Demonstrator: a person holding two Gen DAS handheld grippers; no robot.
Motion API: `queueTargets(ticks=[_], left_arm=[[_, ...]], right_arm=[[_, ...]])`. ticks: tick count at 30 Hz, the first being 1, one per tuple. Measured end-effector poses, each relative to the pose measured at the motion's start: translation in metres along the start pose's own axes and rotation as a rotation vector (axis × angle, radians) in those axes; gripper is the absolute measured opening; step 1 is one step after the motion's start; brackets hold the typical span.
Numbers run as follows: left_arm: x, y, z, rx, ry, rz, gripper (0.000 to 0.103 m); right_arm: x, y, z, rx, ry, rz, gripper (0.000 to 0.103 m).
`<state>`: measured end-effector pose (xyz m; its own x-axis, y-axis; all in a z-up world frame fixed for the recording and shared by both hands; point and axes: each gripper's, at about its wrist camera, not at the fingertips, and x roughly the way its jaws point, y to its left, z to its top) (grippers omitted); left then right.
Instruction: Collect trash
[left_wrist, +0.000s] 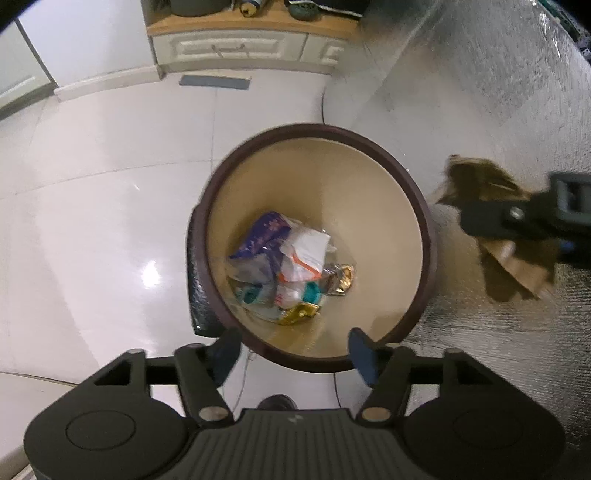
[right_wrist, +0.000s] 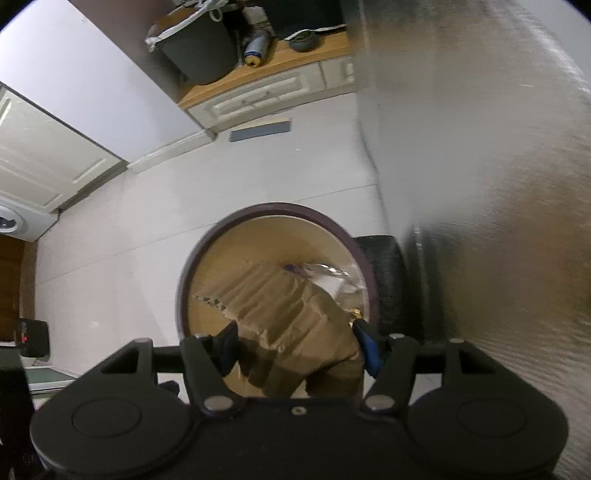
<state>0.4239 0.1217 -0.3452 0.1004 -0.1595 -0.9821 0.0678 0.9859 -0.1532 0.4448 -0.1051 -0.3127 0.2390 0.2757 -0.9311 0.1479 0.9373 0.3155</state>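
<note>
Hanging above the bin (left_wrist: 314, 155), the left gripper (left_wrist: 293, 350) is seen wide open and empty; brown crumpled paper (right_wrist: 291, 317) is held between the right gripper (right_wrist: 295, 343) fingers.

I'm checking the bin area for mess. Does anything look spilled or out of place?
Nothing spilled: the wrappers lie inside the upright trash bin. Only the crumpled brown paper remains outside, clamped in the right gripper.

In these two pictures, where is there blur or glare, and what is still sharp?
Left wrist view: the wrappers in the trash bin are fairly sharp; the brown paper bag at the right is smeared; glare spot on the floor tile. Right wrist view: the silver mat is streaked with blur, the crumpled bag soft; both bend straight lines.
</note>
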Motion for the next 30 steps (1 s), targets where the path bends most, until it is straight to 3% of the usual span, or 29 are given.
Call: queueTargets(ticks=[4,8,17,30], left_arm=[[-0.009,0.008,-0.003,-0.018,-0.013,0.006,0.077],[-0.014,0.014,-0.007,-0.029,-0.018,0.029,0.091],[-0.023,0.016,-0.011,-0.063,-0.020,0.016,0.102],[-0.079,0.014,-0.019,-0.076,-0.118,0.018,0.103]], right_arm=[[0.011,0.007,0.002,-0.015,0.010,0.008,0.066],[0.023,0.008,-0.002,0.012,0.049,0.016,0.079],[0.016,0.010,-0.015,-0.031,0.064,-0.010,0.079],[-0.047,0.025,-0.028,-0.157,-0.007,-0.034,0.085]])
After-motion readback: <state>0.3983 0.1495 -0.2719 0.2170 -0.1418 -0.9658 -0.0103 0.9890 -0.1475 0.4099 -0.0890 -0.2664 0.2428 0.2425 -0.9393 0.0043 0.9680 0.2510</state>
